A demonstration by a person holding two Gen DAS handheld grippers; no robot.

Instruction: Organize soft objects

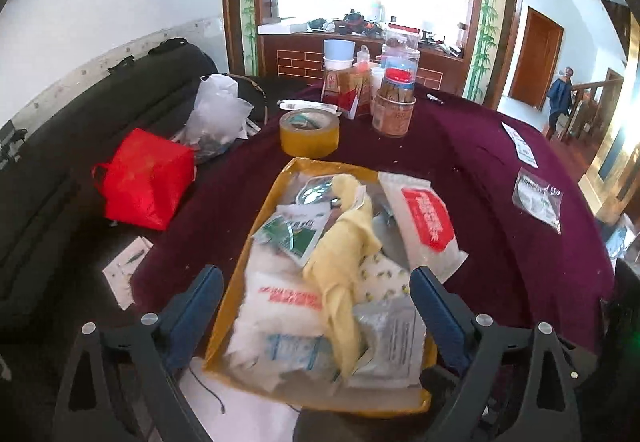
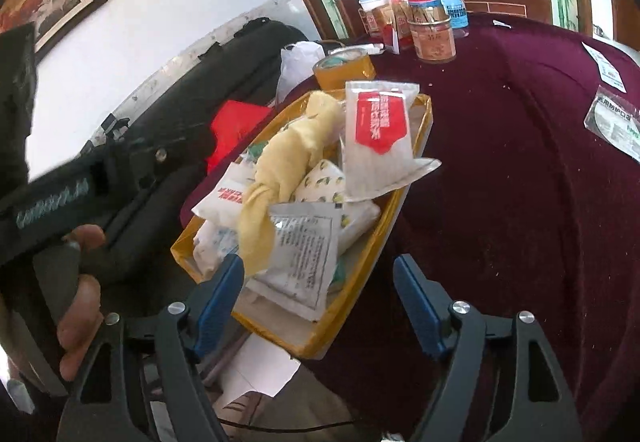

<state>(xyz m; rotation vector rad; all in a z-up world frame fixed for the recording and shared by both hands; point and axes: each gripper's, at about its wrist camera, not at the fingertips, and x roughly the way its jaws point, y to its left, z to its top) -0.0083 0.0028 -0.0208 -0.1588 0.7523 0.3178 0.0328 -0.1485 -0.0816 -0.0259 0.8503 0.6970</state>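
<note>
A yellow tray [image 1: 256,226] sits on the maroon tablecloth, piled with soft things: a knotted yellow cloth [image 1: 344,254], a white pack with a red label [image 1: 428,218], tissue packs [image 1: 280,302] and a grey sachet [image 1: 392,342]. My left gripper [image 1: 316,282] is open and empty, its jaws either side of the tray's near end. In the right wrist view the same tray [image 2: 404,198] holds the yellow cloth [image 2: 288,154] and red-label pack [image 2: 380,122]. My right gripper [image 2: 320,270] is open and empty over the tray's near corner. A clear mask packet [image 1: 538,198] lies apart at the right, also in the right wrist view [image 2: 616,122].
A tape roll [image 1: 310,132], jars [image 1: 394,106] and boxes stand at the table's far side. A red bag [image 1: 148,178] and a plastic bag [image 1: 218,114] lie on the dark sofa at left. A paper slip [image 1: 520,144] lies at the right. A hand [image 2: 80,302] holds the left gripper.
</note>
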